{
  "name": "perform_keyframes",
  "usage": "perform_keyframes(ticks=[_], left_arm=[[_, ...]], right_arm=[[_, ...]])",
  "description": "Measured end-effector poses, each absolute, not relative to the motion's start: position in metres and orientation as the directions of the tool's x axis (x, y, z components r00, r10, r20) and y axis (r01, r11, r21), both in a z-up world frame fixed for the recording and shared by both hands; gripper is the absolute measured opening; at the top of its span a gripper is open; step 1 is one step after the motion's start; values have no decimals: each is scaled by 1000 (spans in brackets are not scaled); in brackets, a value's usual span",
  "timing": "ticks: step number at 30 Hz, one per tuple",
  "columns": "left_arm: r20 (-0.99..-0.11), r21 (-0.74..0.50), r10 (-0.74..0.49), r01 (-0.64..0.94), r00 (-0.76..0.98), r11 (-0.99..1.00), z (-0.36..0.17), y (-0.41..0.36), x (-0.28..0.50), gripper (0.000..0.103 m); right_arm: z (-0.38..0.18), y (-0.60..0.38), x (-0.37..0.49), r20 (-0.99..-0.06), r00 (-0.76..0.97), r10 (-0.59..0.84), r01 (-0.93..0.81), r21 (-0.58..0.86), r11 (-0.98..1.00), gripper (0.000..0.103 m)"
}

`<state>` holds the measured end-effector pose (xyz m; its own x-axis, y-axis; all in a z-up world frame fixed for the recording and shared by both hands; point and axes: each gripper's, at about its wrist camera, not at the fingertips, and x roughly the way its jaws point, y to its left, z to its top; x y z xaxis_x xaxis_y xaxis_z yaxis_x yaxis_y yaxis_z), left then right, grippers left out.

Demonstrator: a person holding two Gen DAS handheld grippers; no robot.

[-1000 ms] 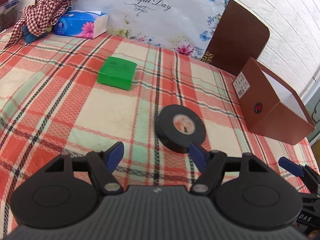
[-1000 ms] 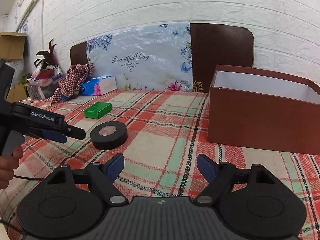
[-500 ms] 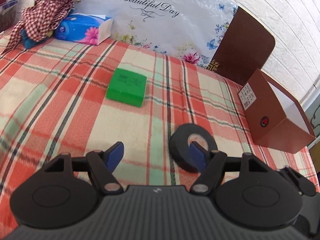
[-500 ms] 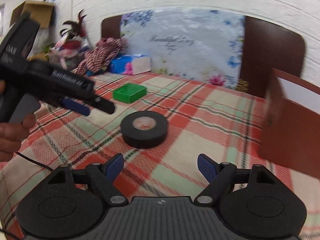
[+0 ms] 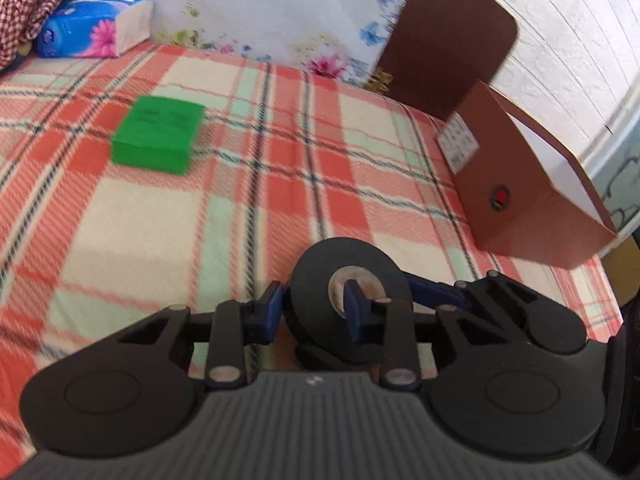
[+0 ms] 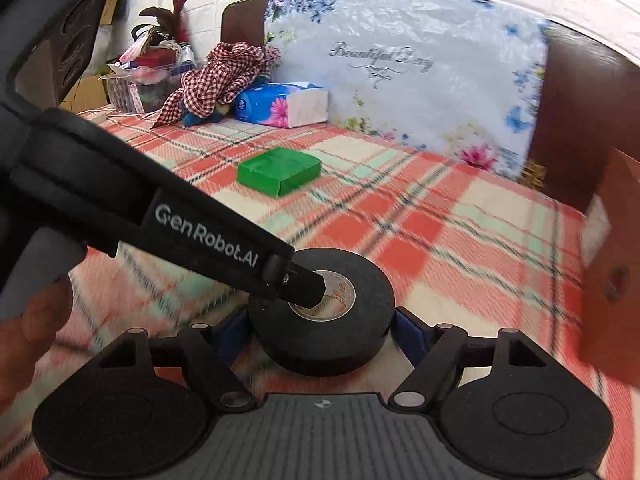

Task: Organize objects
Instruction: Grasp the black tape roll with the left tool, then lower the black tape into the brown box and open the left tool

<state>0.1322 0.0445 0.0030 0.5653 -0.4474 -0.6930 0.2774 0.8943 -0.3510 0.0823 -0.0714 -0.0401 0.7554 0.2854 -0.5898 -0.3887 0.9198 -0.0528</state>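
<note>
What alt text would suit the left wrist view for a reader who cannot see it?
The left tool grips the wall of a black tape roll, one finger inside its core, on a plaid cloth. Beyond lie a green box and an open brown box.

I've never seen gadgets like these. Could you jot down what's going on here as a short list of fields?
Setting: plaid tablecloth against a white brick wall
Left gripper: jaws just closed, pinching the tape roll wall, one finger in the centre hole
Right gripper: fingers at either side of the same roll, contact unclear
Hand: holds the left tool's handle
Green box: lying flat, untouched
Brown box: open, at the table's right edge
Tissue pack: at the back
</note>
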Motion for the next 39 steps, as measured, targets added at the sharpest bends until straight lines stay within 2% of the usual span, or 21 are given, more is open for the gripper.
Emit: perform_keyframes(ticks=[9,19,22,29,31,32,33,35,39], left_arm=[[-689,-340,-546,452,477,825,12,-44,72,34],[-543,-215,-619,619,567,755,108,-141,80,32],[-515,-206,-641,645,568,736,127,-169,98,32],[-515,-160,-639,669,571,726,134,-251,153,32],[-527,-152,-641,680,558,717,124,-273,171,42],[-547,-134,-609,658,575,741,117,-282,180,42],[-573,-117,-570,630,589,768,111,-287,186,39],[-586,-165,-580,617,566,769,104,-279,190,39],[-537,-176,-610,629,583,757,108,-252,162,41]], right_arm=[[-34,-143,-8,-574,807,142,-208,-50,977,75],[34,-211,-16,-298,954,-31,-12,-141,990,75],[49,-234,-2,-244,967,-70,29,-166,986,75],[54,-291,58,-236,961,-146,101,-191,976,76],[44,-305,81,-246,950,-189,135,-222,966,84],[37,-311,93,-270,937,-224,159,-243,957,83],[31,-316,100,-293,920,-259,187,-252,949,76],[31,-325,91,-290,919,-266,218,-188,958,72],[38,-320,41,-192,952,-240,233,-58,971,74]])
